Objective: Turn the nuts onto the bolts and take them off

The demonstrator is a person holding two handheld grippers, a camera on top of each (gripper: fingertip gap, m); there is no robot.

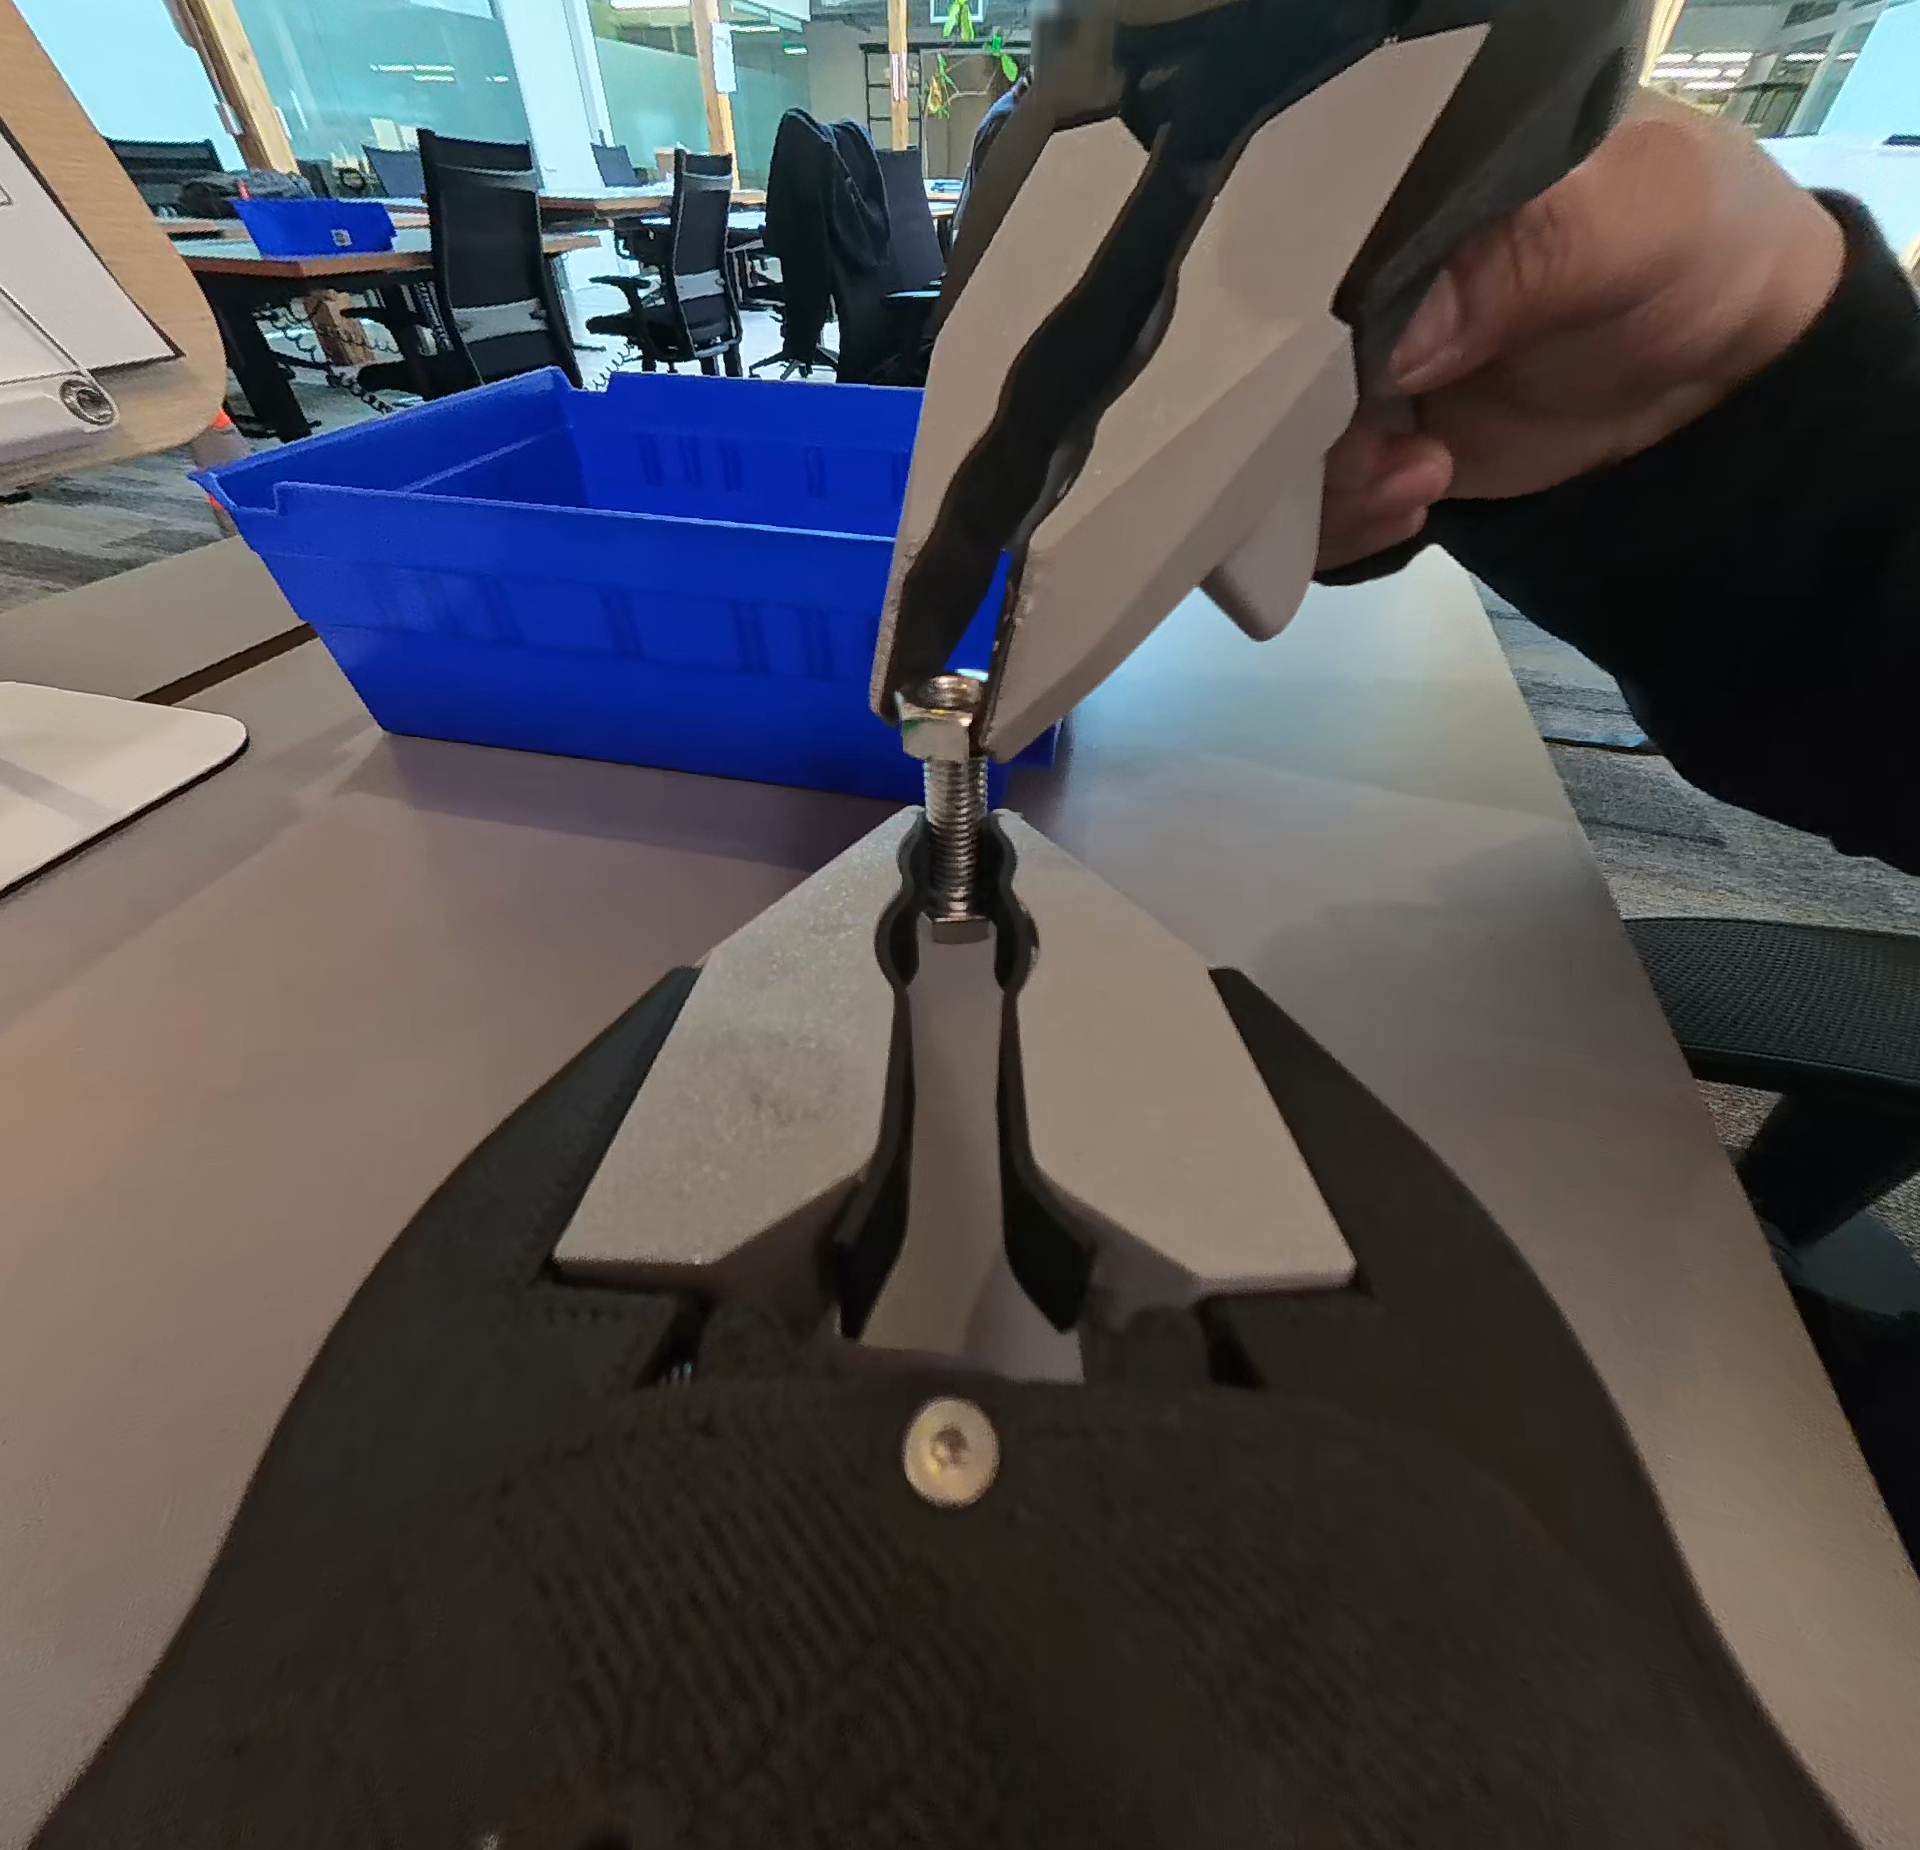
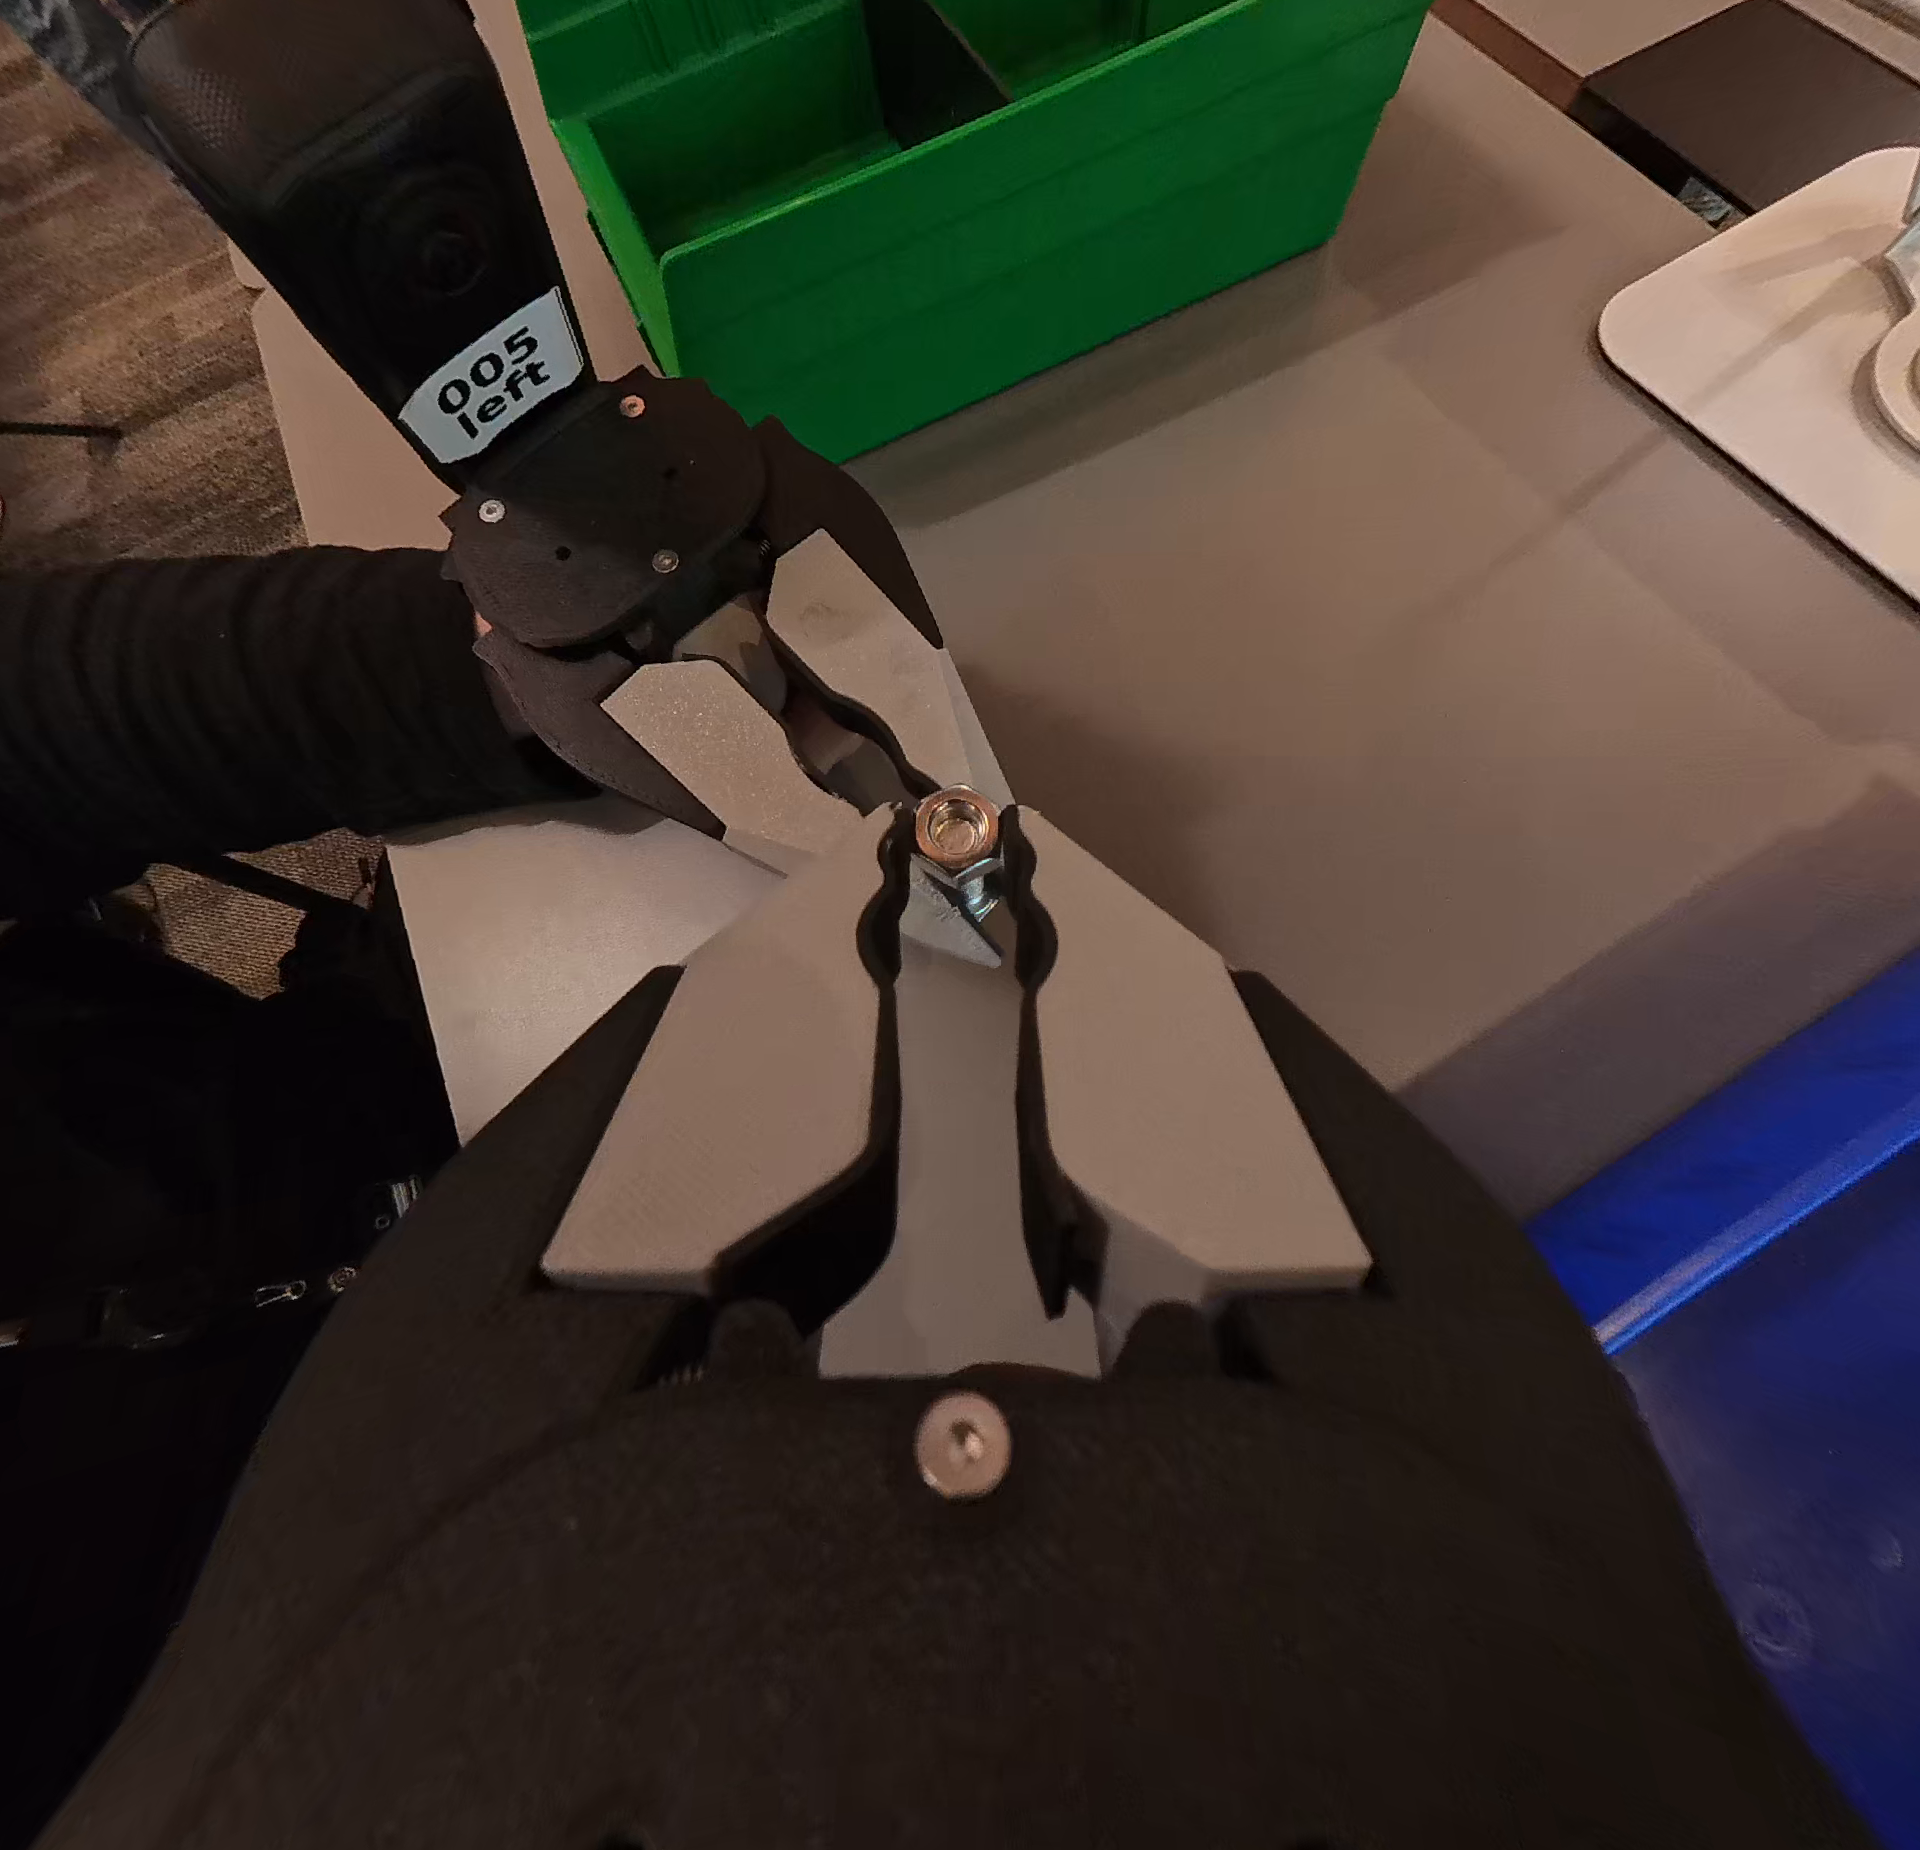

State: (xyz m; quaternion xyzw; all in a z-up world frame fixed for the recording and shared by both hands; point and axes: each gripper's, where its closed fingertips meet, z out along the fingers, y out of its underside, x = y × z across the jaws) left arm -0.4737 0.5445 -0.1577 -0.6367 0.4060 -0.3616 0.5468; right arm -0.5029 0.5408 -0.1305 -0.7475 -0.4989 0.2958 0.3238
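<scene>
In the left wrist view my left gripper (image 1: 956, 844) is shut on a silver bolt (image 1: 951, 824) and holds it upright, head down, above the grey table (image 1: 416, 969). My right gripper (image 1: 940, 735) reaches down from above, shut on a silver nut (image 1: 938, 711) that sits on the bolt's top end. In the right wrist view my right gripper (image 2: 951, 839) looks down on the nut (image 2: 951, 829) between its tips. The bolt's thread (image 2: 977, 891) shows just below. The left gripper (image 2: 894, 777) comes in from the left, its tips partly hidden.
A blue bin (image 1: 582, 595) stands just behind the bolt; its corner also shows in the right wrist view (image 2: 1766, 1281). A green divided bin (image 2: 935, 242) stands farther off. A white flat stand base (image 2: 1766, 366) lies at the side. A black chair (image 1: 1787, 990) is beside the table edge. Left and right tips are no more than a few centimetres apart.
</scene>
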